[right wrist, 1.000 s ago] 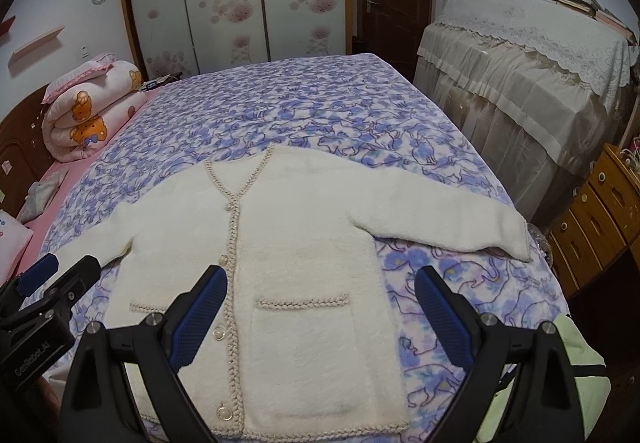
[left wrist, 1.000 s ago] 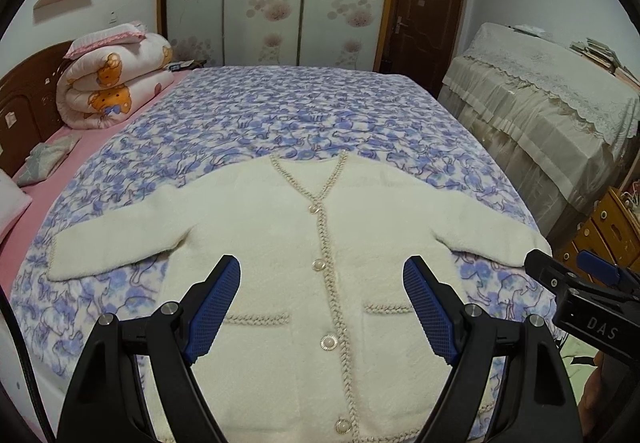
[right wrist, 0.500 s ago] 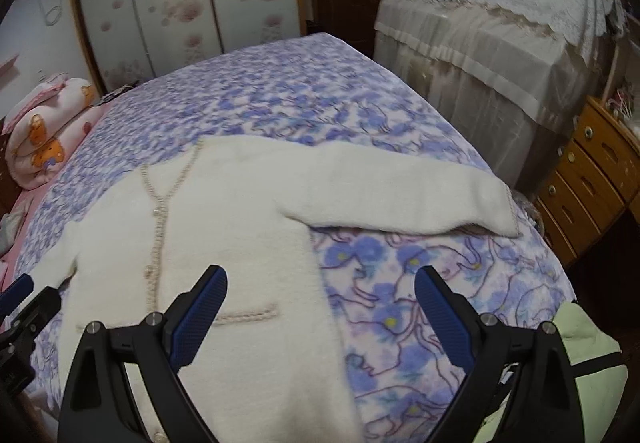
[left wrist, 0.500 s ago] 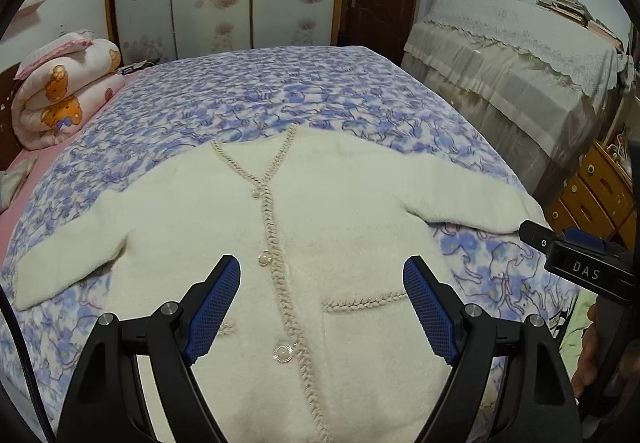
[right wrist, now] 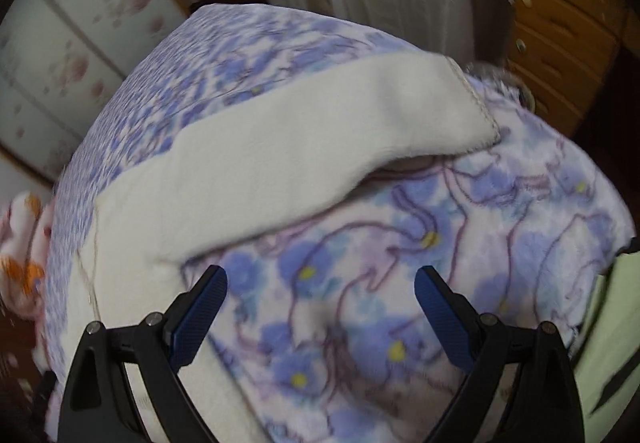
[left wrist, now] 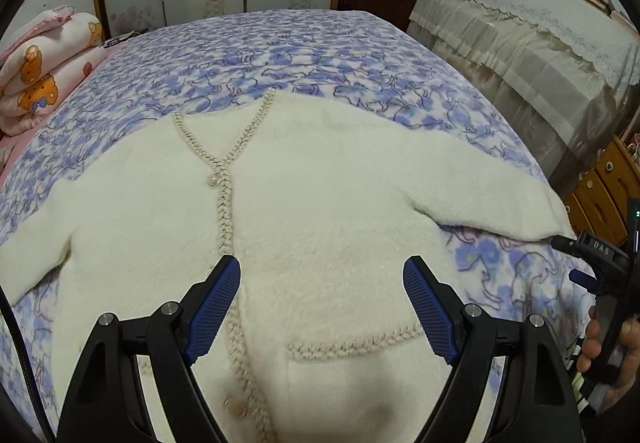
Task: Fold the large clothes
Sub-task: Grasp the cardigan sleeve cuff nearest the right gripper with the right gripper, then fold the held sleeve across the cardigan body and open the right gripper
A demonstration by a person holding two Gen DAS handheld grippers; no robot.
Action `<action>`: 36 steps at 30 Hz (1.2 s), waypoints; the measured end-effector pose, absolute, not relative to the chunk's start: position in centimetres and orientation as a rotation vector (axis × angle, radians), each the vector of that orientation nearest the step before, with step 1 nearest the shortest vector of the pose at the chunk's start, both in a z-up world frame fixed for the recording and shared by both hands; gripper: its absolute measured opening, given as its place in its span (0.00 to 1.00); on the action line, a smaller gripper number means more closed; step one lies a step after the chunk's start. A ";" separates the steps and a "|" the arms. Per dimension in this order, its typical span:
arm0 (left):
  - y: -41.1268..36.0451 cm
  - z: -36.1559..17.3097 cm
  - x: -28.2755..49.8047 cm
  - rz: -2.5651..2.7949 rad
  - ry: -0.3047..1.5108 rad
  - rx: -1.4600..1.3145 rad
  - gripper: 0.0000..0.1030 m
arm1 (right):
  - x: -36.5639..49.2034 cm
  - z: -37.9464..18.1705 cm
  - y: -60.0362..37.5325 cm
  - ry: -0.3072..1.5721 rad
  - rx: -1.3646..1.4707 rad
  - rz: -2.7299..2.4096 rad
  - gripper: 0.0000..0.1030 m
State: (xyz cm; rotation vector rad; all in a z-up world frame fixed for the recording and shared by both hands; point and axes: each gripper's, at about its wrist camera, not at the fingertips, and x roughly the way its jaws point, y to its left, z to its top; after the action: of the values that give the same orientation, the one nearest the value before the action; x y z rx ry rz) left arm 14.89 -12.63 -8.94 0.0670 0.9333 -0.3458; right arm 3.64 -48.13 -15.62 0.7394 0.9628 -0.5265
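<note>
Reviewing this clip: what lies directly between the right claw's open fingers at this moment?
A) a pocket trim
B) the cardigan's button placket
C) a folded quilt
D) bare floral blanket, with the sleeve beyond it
D: in the right wrist view the right claw stands open over the floral blanket, and the cream cardigan's sleeve lies past its fingertips, not between them.

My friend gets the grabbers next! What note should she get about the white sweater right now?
Left tool: open, empty, hanging over the front of the cream cardigan.
Right tool: open, empty, over the flowered bedspread, just below the cardigan's right sleeve.
Cardigan: spread flat on the bed, front up, both sleeves stretched out sideways.
Done: laid out only, no fold made.
Left: fold in both sleeves, then fold the body. The right sleeve is probably the first grab.
</note>
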 end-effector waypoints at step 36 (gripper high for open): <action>-4.3 -15.4 21.8 -0.243 1.056 -0.145 0.80 | 20.8 -17.7 -24.2 1.038 0.098 0.115 0.40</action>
State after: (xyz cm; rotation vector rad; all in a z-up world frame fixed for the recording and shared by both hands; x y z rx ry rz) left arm 21.78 -4.29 -15.35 -0.1448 1.0557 -0.2432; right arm 20.85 -24.24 -17.74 0.0977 1.0378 0.1148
